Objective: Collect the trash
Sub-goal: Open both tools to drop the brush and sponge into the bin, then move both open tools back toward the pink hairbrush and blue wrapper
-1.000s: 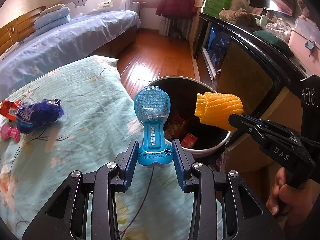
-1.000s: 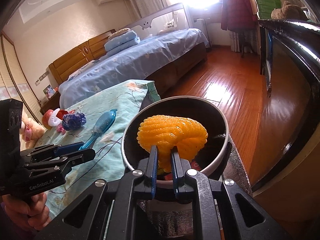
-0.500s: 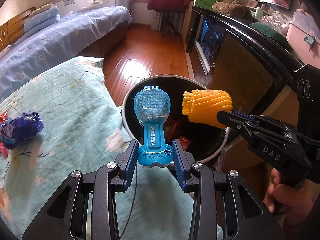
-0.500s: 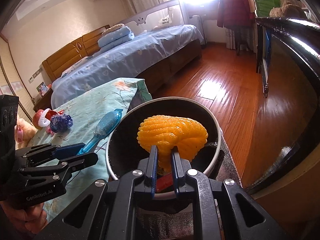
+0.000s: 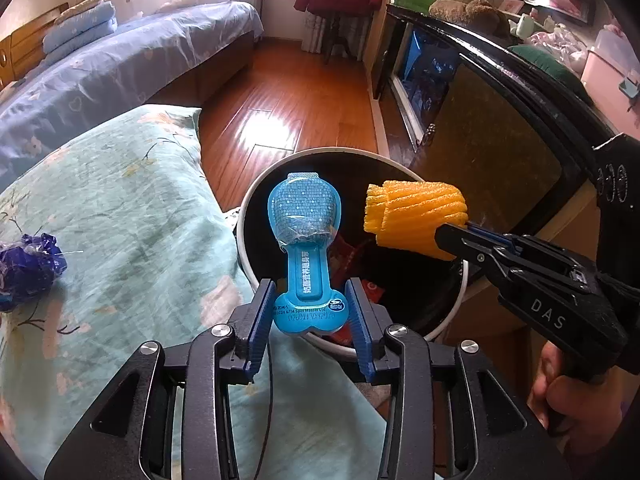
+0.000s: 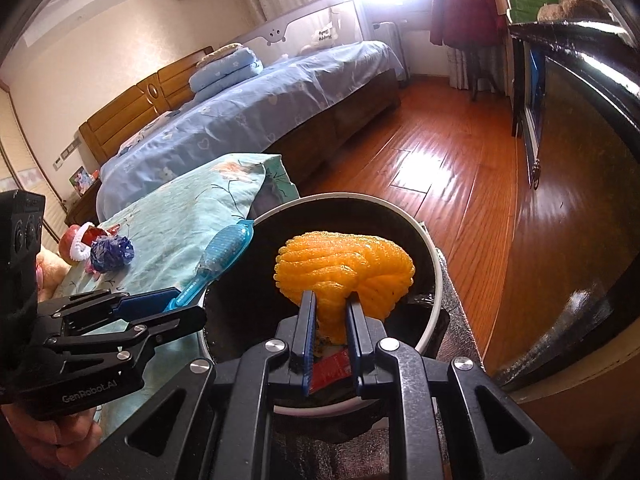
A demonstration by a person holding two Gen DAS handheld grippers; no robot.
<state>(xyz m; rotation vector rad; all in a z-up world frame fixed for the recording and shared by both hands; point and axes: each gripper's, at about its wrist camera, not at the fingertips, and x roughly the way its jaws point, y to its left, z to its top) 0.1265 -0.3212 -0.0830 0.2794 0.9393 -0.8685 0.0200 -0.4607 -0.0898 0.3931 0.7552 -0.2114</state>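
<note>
My left gripper (image 5: 308, 316) is shut on a blue plastic blister pack (image 5: 306, 236) and holds it over the near rim of the round trash bin (image 5: 256, 204). My right gripper (image 6: 330, 322) is shut on an orange foam fruit net (image 6: 344, 276) and holds it above the bin's (image 6: 434, 280) dark inside. The net (image 5: 416, 216) and right gripper (image 5: 456, 236) also show in the left wrist view. The blue pack (image 6: 224, 252) and left gripper (image 6: 176, 304) show in the right wrist view. Red wrappers (image 5: 372, 284) lie inside the bin.
A crumpled blue wrapper (image 5: 28, 268) lies on the green floral bedding (image 5: 120, 220), with red and white items (image 6: 78, 240) beside it. A dark cabinet (image 5: 500, 120) stands right of the bin. A blue bed (image 6: 260, 108) and wooden floor (image 6: 440, 184) lie beyond.
The bin's mouth has shifted under the blue pack as my left gripper carried it from over the bedding. My right gripper holds the orange net over the bin as before.
</note>
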